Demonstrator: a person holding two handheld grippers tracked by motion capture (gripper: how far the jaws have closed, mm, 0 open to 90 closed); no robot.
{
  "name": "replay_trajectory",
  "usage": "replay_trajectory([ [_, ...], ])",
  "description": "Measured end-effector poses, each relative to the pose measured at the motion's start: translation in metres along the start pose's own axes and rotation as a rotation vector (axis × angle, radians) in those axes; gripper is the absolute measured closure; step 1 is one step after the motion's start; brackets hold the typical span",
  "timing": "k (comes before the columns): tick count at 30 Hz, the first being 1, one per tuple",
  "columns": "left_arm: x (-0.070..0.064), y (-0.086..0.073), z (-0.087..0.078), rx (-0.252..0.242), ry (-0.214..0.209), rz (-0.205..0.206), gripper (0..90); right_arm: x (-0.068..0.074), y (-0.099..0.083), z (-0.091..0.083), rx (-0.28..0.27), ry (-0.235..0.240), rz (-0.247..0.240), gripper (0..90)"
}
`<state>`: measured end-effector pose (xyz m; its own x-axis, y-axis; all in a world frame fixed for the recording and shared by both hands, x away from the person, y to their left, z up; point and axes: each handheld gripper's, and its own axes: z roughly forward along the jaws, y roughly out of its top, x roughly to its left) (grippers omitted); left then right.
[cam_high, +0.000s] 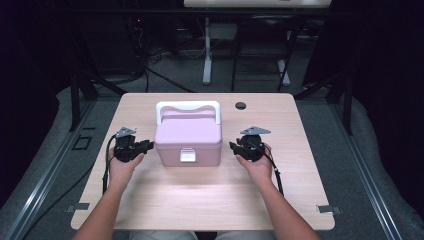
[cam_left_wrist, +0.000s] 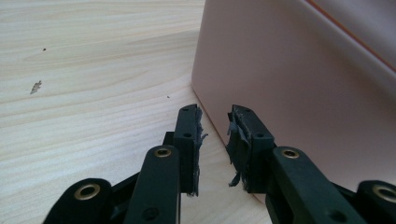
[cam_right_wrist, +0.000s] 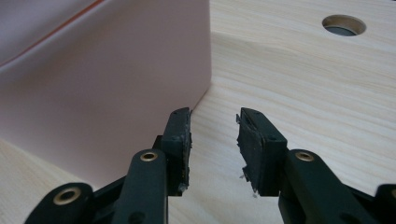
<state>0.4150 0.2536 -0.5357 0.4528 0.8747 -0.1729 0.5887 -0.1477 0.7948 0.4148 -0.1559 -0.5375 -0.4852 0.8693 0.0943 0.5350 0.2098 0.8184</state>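
A: Sitting mid-table (cam_high: 150, 200), a pink box (cam_high: 188, 140) w/ white handle (cam_high: 188, 106) up at its back and a white latch (cam_high: 187, 155) on the near face. Lid's down.

B: Grippers?

A: Left gripper (cam_high: 145, 146) just beside the box's left wall, right gripper (cam_high: 234, 146) just beside the right wall. Both low, near the tabletop, pointing inward.

B: Touching?

A: Can't tell from the high view. In the left gripper view the box (cam_left_wrist: 299, 79) wall is right past the jaw tips, its bottom corner edge in line w/ the gap. Right gripper view: box (cam_right_wrist: 107, 79) corner sits ahead of the left-hand jaw, bare wood ahead of the other.

B: Jaws?

A: Both pairs parted a bit, narrow-ish gap, nothing between. Pads look frayed.

B: Else?

A: Cable hole (cam_high: 240, 105) in the table, behind the box to its right; also seen in the right gripper view (cam_right_wrist: 344, 24).
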Motion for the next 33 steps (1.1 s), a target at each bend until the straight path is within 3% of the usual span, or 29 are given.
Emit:
replay_trajectory([
  [8, -0.003, 0.000, 0.004, 0.004, -0.010, 0.007, 76.0, 0.010, 0.006, 0.012, -0.011, 0.006, -0.015, 65.7],
  [19, -0.015, 0.003, 0.006, -0.003, -0.023, 0.046, 79.9, 0.015, 0.011, 0.013, -0.037, 0.009, 0.006, 65.8],
  [24, -0.015, 0.003, 0.005, 0.000, -0.029, 0.041, 82.1, 0.016, 0.011, 0.014, -0.036, 0.014, -0.003, 66.0],
  [33, -0.016, 0.002, 0.003, -0.021, -0.040, 0.028, 83.3, 0.025, 0.011, 0.012, -0.029, 0.007, -0.031, 77.4],
])
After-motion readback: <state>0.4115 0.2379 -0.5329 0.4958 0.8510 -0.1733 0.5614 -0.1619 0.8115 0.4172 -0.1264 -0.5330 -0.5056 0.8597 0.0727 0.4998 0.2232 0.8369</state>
